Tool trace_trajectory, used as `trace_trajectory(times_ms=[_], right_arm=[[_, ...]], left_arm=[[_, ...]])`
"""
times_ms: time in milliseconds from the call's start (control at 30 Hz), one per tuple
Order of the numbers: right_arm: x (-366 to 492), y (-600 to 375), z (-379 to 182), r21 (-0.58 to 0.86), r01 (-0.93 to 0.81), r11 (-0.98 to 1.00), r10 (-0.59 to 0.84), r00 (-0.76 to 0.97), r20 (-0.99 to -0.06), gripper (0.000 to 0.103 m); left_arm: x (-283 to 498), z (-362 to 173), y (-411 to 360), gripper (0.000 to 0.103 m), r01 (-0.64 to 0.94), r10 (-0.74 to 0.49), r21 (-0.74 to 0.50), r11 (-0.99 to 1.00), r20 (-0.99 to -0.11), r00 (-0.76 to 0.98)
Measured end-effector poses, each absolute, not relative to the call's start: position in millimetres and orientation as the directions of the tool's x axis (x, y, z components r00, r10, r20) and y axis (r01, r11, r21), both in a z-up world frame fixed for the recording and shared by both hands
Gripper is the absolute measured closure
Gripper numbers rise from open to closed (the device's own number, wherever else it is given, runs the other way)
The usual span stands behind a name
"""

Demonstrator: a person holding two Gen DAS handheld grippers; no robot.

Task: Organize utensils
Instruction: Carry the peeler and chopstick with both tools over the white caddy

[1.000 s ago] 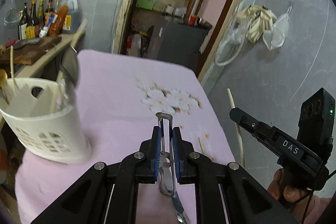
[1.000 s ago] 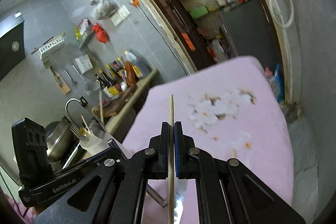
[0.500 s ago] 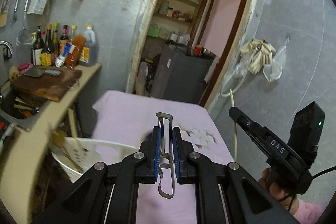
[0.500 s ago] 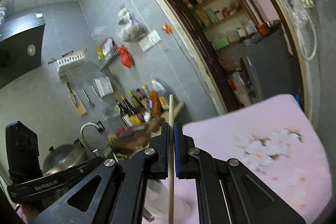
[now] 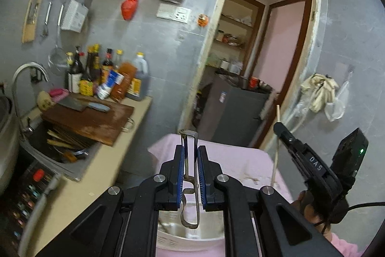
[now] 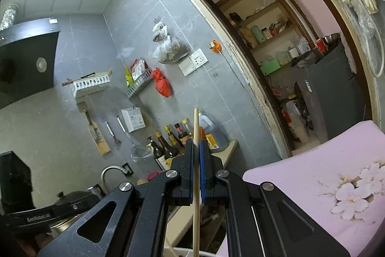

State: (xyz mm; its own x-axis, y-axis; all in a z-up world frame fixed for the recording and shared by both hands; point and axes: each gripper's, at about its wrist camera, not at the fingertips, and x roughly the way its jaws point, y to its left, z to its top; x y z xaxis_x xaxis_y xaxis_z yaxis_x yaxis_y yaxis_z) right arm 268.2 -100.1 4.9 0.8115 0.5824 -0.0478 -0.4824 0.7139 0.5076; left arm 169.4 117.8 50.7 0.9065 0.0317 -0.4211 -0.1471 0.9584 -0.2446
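Note:
My left gripper (image 5: 189,151) is shut on a metal peeler (image 5: 189,175) that stands upright between the blue pads. Its lower end hangs over the white utensil holder (image 5: 190,240), which sits on the pink tablecloth (image 5: 231,158) just below the jaws. My right gripper (image 6: 196,145) is shut on a wooden chopstick (image 6: 195,184), held upright, with its lower end at the holder's rim (image 6: 187,252). The right gripper with the chopstick (image 5: 276,136) also shows at the right of the left wrist view. The holder's inside is mostly hidden.
The kitchen counter (image 5: 96,160) on the left carries a wooden cutting board (image 5: 89,119) with a cleaver, sauce bottles (image 5: 105,78) and a sink (image 5: 57,146) with utensils. An open doorway (image 5: 259,59) lies behind the table. The tablecloth has a flower print (image 6: 353,189).
Both grippers have risen and tilted upward, so the views show more wall and less table. The holder has shifted from the left to directly under the left gripper. Both grips are unchanged.

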Motion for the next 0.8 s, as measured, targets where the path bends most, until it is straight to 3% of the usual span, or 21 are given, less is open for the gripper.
trace_trajectory(times_ms=[500, 800], right_arm=[[278, -84, -36, 0.42, -0.346, 0.839, 0.453, 0.871, -0.188, 0.099], [275, -85, -42, 0.404, -0.333, 0.852, 0.43, 0.885, -0.178, 0.099]], left_arm=[[198, 5, 111, 0.092, -0.162, 0.074, -0.14, 0.977, -0.492, 0.868], [201, -13, 100, 0.092, -0.135, 0.06, -0.103, 0.986, -0.534, 0.843]])
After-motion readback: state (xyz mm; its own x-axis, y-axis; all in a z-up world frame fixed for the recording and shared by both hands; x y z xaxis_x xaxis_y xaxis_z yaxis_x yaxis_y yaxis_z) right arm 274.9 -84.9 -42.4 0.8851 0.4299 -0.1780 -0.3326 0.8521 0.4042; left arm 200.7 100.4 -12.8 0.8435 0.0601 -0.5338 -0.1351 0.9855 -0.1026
